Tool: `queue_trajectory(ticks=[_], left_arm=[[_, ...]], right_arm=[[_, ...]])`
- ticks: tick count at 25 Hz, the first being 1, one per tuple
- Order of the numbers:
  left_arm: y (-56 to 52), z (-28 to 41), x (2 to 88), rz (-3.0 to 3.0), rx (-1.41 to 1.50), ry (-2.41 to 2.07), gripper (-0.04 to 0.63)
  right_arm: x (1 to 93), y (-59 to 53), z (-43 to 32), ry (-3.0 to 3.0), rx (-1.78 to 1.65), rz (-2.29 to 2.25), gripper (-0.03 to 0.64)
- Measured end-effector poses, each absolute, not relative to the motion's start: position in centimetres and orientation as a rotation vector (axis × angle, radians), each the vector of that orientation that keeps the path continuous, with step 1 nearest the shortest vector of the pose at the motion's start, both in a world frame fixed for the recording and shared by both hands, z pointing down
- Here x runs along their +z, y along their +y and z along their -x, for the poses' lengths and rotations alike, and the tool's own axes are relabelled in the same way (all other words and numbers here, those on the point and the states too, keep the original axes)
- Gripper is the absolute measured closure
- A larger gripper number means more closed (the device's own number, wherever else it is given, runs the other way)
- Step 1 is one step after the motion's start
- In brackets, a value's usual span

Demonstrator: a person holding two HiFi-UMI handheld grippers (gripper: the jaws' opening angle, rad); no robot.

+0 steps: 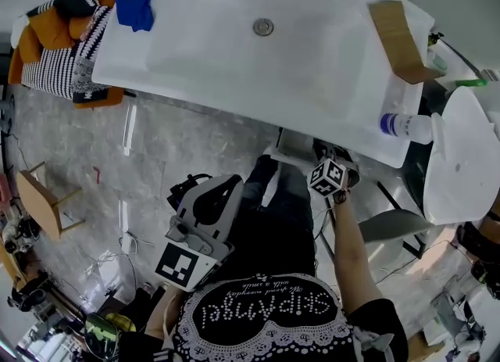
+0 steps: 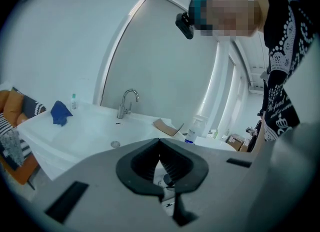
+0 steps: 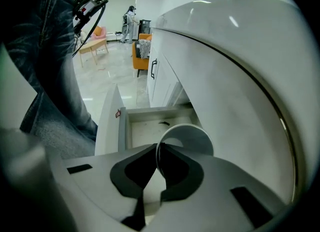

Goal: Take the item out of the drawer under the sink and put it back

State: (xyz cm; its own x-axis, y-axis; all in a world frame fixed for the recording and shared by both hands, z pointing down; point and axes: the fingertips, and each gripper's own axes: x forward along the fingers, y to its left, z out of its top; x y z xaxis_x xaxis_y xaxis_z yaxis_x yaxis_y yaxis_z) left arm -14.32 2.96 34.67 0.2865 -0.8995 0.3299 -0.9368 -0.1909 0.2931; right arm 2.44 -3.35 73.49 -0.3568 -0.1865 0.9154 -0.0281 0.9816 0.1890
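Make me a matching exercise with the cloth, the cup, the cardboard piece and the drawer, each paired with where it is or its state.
1 cloth
2 cup
3 cardboard piece
4 drawer

A pulled open
B gripped in the right tongs
C on the sink's left corner
D on the sink's right side

Pairs: 1-C, 2-B, 3-D, 4-A

- The person's black top (image 1: 269, 313): rhinestone lettering, upside down in the head view, seems to read "SKIPAngel". The thin script line beside it is too small to read.
- The bottle (image 1: 406, 125): blue label, print unreadable.
- The drawer (image 3: 107, 131) front: small red sticker (image 3: 119, 113), unreadable.
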Motion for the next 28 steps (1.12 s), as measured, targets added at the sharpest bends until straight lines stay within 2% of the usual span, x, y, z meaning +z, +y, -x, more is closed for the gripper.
queue_trajectory(ticks=[28], left_arm=[[4.2,14.9,36.7,-2.014,0.156,-1.622,0.591]], right_arm=[[77.0,-2.9,-2.3,-1.877,-0.096,-0.098,0.591]])
